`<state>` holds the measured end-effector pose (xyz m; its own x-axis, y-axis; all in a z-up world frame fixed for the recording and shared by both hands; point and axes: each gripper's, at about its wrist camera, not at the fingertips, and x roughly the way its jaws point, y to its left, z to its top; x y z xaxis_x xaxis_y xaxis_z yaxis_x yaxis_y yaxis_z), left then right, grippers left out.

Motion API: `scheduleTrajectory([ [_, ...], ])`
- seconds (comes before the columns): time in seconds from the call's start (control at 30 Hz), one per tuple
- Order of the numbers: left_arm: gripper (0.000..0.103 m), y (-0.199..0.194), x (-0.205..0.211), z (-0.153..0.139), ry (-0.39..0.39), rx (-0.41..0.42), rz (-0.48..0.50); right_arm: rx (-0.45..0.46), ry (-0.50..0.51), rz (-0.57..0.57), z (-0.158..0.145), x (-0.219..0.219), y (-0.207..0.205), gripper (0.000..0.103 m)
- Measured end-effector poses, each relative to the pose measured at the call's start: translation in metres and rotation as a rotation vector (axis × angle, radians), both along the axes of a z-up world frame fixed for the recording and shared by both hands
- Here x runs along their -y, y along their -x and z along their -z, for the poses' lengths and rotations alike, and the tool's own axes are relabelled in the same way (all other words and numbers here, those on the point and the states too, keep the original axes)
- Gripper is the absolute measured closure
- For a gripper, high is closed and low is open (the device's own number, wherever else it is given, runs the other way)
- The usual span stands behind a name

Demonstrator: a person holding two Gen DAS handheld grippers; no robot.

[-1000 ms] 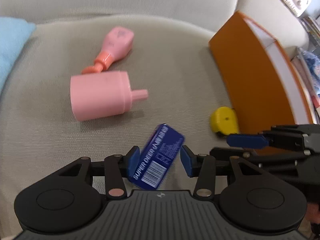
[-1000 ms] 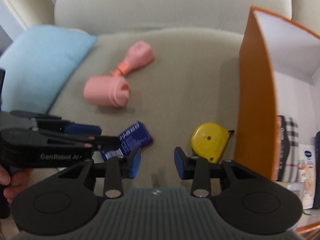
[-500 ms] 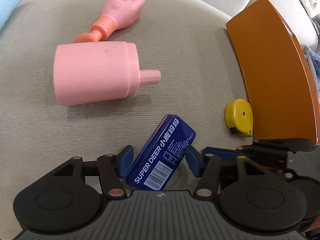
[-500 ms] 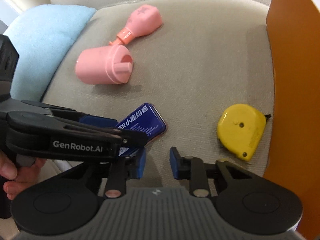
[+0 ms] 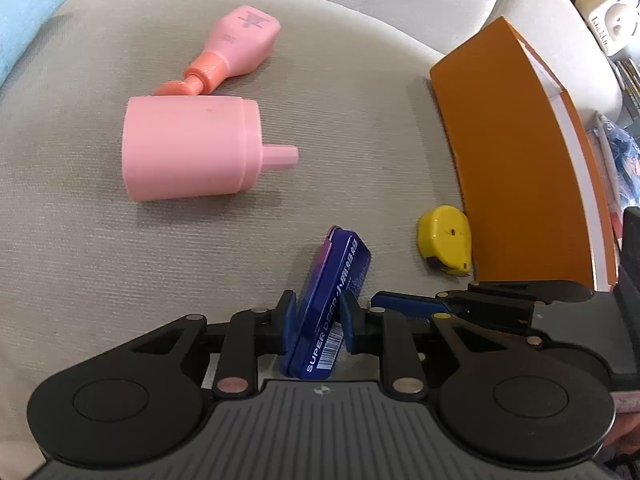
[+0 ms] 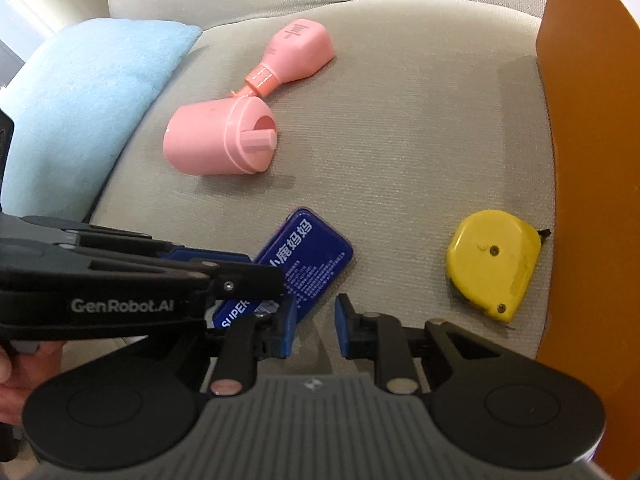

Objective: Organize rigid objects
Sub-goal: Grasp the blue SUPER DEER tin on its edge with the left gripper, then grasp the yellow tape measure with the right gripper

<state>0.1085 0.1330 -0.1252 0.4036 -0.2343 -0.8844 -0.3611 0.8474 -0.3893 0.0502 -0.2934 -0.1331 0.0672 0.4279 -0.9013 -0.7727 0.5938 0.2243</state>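
The left gripper (image 5: 317, 322) has closed since the earlier frames: half a second ago its blue pads stood apart on either side of the blue tin (image 5: 329, 312) lying flat on the seat cushion (image 5: 360, 100), and now they press against its two broad faces. The tin has tipped up onto its long edge between them, its "SUPER DEER" label and barcode turned toward the right pad. In the right wrist view the tin's far end seems to rest on or just above the fabric, so I judge the grasp made but the lift barely begun.

The right gripper (image 6: 315, 326) holds nothing; its pads stand a small gap apart, parked just beside the tin and the left gripper's fingers. The yellow tape measure (image 6: 494, 262) lies ahead of it to the right, just beside the wall of the orange box (image 5: 516, 160).

The pink cup-shaped container (image 5: 188, 154) lies on its side, touching or nearly touching the cap of the pink bottle (image 5: 236, 50), both well apart from the tin and unmoved. A light blue pillow (image 6: 88, 104) sits at the left edge of the cushion.

The first object looks secured; the orange box is probably its destination.
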Motion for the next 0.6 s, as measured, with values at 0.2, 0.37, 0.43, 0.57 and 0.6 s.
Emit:
scheduleTrajectory([
  [0.2,0.084,-0.008,0.016,0.001,-0.029,0.004,0.054,0.017,0.035,-0.014,0.002,0.004,-0.002,0.08],
  [0.37,0.088,-0.005,0.02,0.001,-0.004,0.029,0.041,0.059,0.057,-0.06,-0.002,0.009,-0.002,0.08],
  [0.43,0.088,0.001,0.016,-0.005,-0.004,0.047,0.023,0.084,0.067,-0.09,-0.008,0.01,-0.004,0.08],
  [0.57,0.088,0.005,0.015,-0.019,-0.031,0.096,0.008,0.187,0.117,-0.218,-0.028,0.009,-0.009,0.072],
  [0.6,0.088,0.005,0.016,-0.022,-0.042,0.105,0.006,0.217,0.138,-0.257,-0.033,0.007,-0.011,0.064],
])
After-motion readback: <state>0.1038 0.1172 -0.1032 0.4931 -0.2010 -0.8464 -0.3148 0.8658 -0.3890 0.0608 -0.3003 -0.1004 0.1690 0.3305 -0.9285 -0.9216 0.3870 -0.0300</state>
